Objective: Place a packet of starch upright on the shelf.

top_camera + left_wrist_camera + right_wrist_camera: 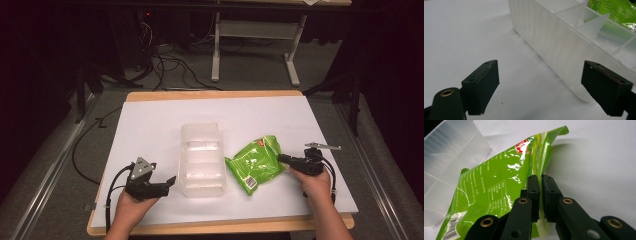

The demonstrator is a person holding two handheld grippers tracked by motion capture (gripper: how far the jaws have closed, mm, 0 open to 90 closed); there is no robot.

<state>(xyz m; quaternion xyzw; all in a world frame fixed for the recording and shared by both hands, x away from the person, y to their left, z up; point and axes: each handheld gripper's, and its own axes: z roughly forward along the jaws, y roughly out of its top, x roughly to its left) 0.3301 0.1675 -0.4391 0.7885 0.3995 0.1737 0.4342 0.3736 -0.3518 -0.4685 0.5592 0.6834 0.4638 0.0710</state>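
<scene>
So the right gripper (283, 158) had its two black jaws pinched down tight on the side seam of one glossy green foil snack bag (255, 163), with a thin strip of the edge sandwiched between the pads (534, 185). The bag lay mostly flat on the white tabletop (150, 125), straight ahead of that gripper, with its long axis running on a diagonal: the barcode end sat nearer the person, and the end with the red logo patch pointed away and off toward the gripper's side. The material was crinkly and shiny, catching light in little streaks, with white print all over it. Just past the bag's far side from the gripper sat one clear ribbed plastic container (202, 159), rectangular with rounded corners, split by see-through dividers into compartments; I couldn't count them for sure. The bag's edge came right up against it, though I couldn't tell if they actually touched. The left gripper (168, 183) was on the container's other side, jaws spread wide with nothing in them. In the left gripper view, the frosted wall of the container ran diagonally ahead, with one of that gripper's pads (606, 87) just in front of it. Two grippers, one bag, one container.
</scene>
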